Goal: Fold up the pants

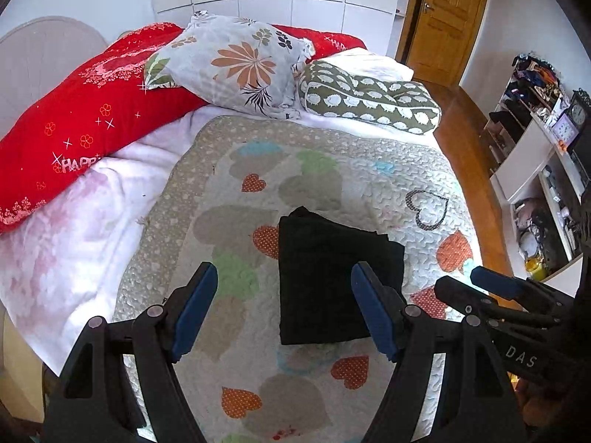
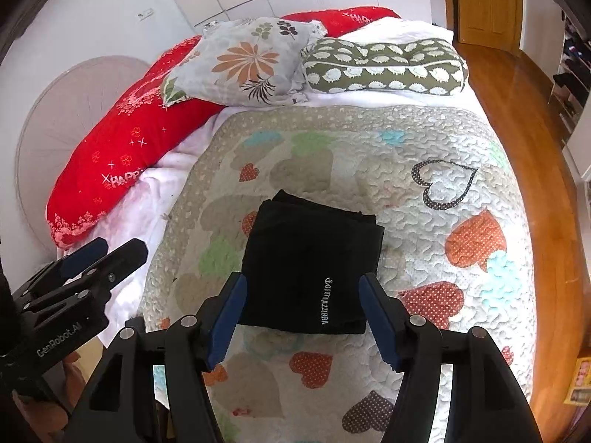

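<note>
The black pants (image 1: pixel 332 277) lie folded into a compact rectangle on the heart-patterned quilt (image 1: pixel 332 170). In the right wrist view the pants (image 2: pixel 306 262) show white lettering near the front edge. My left gripper (image 1: pixel 284 288) is open and empty, held above the quilt at the pants' left-front side. My right gripper (image 2: pixel 303 295) is open and empty, just in front of the pants. The right gripper also shows at the right edge of the left wrist view (image 1: pixel 476 284), and the left gripper shows at the left of the right wrist view (image 2: pixel 107 254).
A floral pillow (image 1: pixel 236 62), a green sheep-print pillow (image 1: pixel 369 99) and a long red pillow (image 1: pixel 92 125) lie at the bed's far side. White sheet (image 1: pixel 74 240) left. Wooden floor (image 2: pixel 535 147), a door (image 1: pixel 447 18) and cluttered shelves (image 1: pixel 535 147) on the right.
</note>
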Motion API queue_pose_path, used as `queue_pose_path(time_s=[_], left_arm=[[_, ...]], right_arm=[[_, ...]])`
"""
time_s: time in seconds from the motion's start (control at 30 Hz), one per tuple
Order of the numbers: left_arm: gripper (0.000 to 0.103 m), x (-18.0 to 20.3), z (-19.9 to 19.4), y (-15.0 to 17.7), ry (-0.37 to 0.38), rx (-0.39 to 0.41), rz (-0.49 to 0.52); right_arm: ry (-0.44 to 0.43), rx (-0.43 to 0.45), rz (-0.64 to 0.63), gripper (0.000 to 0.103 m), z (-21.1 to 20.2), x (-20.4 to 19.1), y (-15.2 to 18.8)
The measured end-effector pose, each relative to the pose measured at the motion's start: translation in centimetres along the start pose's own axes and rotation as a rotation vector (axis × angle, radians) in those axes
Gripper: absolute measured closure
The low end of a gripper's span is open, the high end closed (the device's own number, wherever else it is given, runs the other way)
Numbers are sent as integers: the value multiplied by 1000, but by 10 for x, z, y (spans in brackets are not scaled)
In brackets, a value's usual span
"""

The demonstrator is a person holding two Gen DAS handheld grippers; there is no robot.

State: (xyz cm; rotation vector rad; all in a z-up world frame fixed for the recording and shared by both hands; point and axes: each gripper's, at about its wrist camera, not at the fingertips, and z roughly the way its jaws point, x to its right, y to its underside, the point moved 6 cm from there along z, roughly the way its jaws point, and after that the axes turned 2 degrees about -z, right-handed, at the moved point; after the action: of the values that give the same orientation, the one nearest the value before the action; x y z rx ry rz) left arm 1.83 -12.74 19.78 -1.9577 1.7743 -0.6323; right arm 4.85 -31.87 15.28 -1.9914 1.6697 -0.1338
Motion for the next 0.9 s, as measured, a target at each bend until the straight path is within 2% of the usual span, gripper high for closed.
queue_pose_path(time_s=[0.1,0.4,0.9], left_arm=[[28,1,-6,-1,12,11,-9],[28,2,-15,-3,17,22,-14],[28,5,-10,3,11,-4,6]], right_arm=[[8,0,-17,29,-8,-3,0],[29,9,-18,29,-18,-4,-4],[51,7,13,26,-8,-4,5]])
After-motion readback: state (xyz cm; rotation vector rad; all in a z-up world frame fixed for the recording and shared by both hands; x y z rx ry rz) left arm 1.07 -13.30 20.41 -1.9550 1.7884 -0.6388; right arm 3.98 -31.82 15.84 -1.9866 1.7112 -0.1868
